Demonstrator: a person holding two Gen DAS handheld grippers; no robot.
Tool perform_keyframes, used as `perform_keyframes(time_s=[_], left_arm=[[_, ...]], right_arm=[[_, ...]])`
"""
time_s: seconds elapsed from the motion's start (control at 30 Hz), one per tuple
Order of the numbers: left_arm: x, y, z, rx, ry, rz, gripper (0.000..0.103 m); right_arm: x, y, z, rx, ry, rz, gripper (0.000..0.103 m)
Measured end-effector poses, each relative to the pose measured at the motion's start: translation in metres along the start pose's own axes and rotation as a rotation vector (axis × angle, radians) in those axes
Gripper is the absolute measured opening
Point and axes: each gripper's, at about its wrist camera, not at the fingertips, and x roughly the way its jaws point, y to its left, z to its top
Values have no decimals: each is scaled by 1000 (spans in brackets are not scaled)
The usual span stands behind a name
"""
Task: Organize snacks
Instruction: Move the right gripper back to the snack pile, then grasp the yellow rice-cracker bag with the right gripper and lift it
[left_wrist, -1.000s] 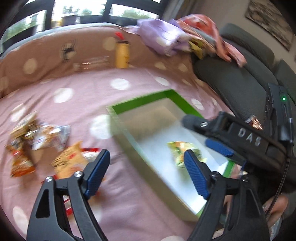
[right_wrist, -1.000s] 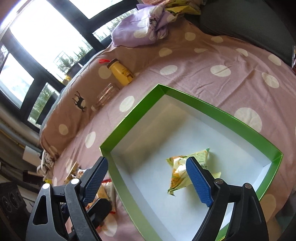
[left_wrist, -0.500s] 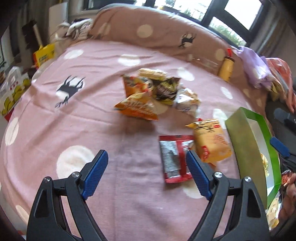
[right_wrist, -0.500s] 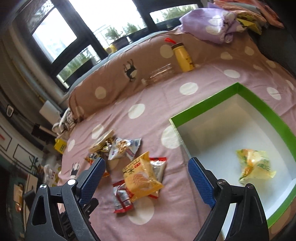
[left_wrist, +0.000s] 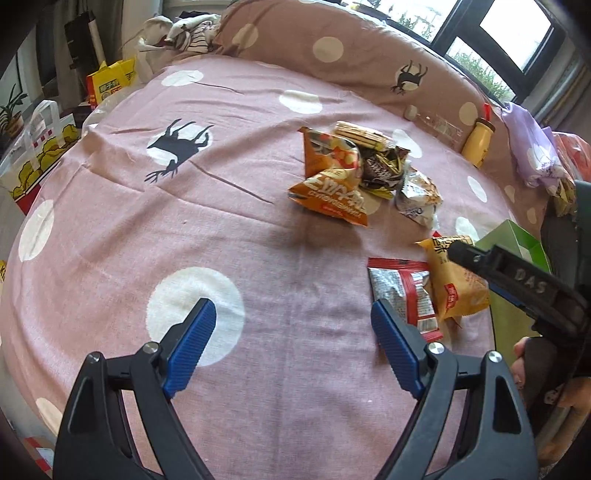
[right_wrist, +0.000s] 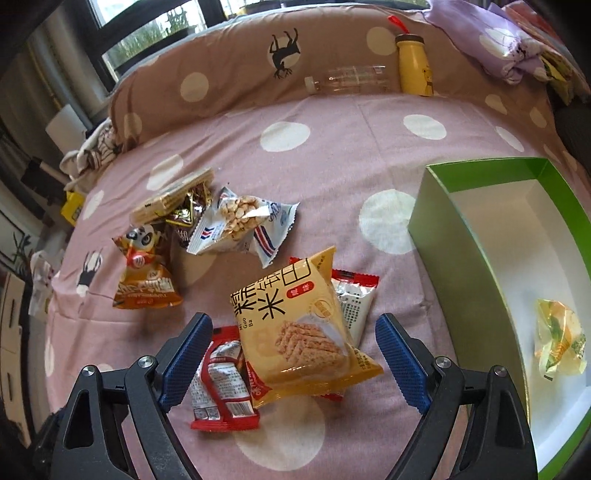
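Observation:
Several snack packets lie on a pink polka-dot cloth. A yellow rice-cracker bag (right_wrist: 299, 325) lies over red-and-silver packets (right_wrist: 221, 384), just ahead of my open, empty right gripper (right_wrist: 291, 362). Farther off are a peanut packet (right_wrist: 240, 225), an orange panda bag (right_wrist: 146, 273) and a wafer pack (right_wrist: 173, 195). A green box (right_wrist: 454, 251) at the right holds one yellow-green packet (right_wrist: 559, 336). My left gripper (left_wrist: 291, 350) is open and empty over bare cloth, left of a red-and-silver packet (left_wrist: 404, 295) and the yellow bag (left_wrist: 458, 284). The orange bags (left_wrist: 332, 177) lie beyond.
A yellow bottle (right_wrist: 412, 59) and a clear bottle (right_wrist: 351, 79) lie against the brown dotted bolster (right_wrist: 229, 74) at the back. A purple cloth bundle (right_wrist: 495, 40) sits at the far right. Bags (left_wrist: 40, 147) stand beside the surface's left edge. The right gripper's body (left_wrist: 517, 280) shows in the left wrist view.
Both grippers have swung left, away from the green box toward the loose snacks. The right gripper has come down close to the yellow bag. Both stay open.

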Motion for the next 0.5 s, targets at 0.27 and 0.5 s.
perform_keyframes(time_s=[0.27, 0.5], left_arm=[[-2, 8, 2, -20, 4, -7, 86], [-8, 26, 6, -75, -6, -10, 86]], right_arm=[[20, 11, -6, -63, 19, -136, 75], [-14, 7, -13, -19, -48, -98, 58]])
